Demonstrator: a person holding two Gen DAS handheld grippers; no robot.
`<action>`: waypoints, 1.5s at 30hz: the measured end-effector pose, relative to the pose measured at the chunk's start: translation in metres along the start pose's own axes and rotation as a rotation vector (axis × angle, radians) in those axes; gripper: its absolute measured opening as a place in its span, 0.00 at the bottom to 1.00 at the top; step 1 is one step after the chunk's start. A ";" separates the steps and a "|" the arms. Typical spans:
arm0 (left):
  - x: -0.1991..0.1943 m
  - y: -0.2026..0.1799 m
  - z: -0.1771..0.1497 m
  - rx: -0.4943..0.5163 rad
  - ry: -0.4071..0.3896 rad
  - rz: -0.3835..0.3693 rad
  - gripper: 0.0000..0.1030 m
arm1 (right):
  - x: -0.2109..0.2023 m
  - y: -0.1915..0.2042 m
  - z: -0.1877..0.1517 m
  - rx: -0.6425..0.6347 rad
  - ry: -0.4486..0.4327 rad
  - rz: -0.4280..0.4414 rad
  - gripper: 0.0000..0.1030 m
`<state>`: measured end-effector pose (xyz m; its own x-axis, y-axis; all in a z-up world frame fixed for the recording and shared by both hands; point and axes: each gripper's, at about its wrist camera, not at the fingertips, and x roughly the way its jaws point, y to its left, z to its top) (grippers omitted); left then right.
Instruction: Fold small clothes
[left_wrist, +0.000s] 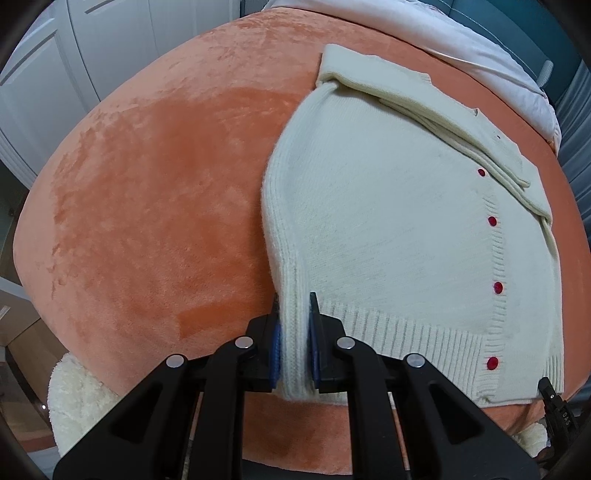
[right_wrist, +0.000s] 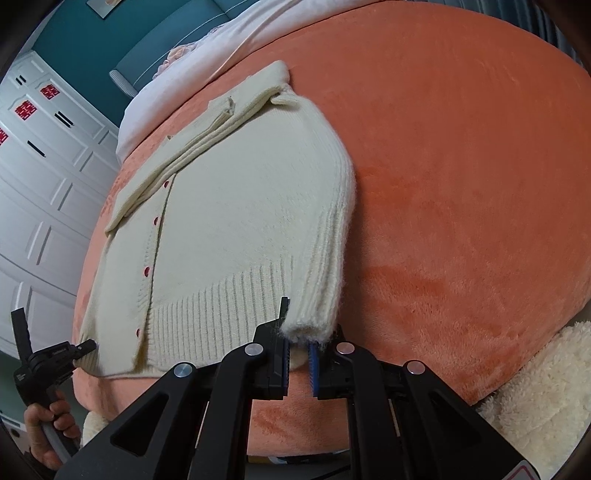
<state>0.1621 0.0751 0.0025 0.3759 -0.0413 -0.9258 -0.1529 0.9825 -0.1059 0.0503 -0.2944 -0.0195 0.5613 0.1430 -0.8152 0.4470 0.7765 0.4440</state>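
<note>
Left gripper (left_wrist: 294, 332) nearest, clamped on a ribbed sleeve cuff (left_wrist: 293, 354) at the near edge. Right gripper (right_wrist: 299, 347) likewise pinched on the other sleeve cuff (right_wrist: 314, 314). Beyond, cream cardigan (left_wrist: 388, 221) flat on the orange plush blanket (left_wrist: 147, 203), front up, 4 red buttons (left_wrist: 492, 220) in a row, sleeves folded inward. Farther back, white bedding (left_wrist: 480, 48) and white cabinet doors (right_wrist: 48, 177).

Both grippers are matte black plastic: the left gripper (left_wrist: 294, 345) and right gripper (right_wrist: 299, 360) have blue ribbed pads (left_wrist: 275, 356), round silver pivot pins (right_wrist: 253, 349) and cut-out linkage arms.
</note>
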 end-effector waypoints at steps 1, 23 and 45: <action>0.001 0.000 0.000 0.000 0.001 0.001 0.11 | 0.000 -0.001 0.000 0.002 0.001 0.000 0.09; 0.008 0.041 -0.005 -0.231 -0.011 -0.114 0.73 | 0.002 -0.008 -0.002 0.069 0.004 0.024 0.29; -0.008 0.002 0.010 -0.092 0.053 -0.180 0.08 | -0.024 0.082 0.018 -0.275 -0.061 -0.227 0.08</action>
<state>0.1673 0.0796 0.0135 0.3563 -0.2262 -0.9066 -0.1719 0.9378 -0.3016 0.0862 -0.2450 0.0434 0.5134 -0.0828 -0.8541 0.3657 0.9215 0.1305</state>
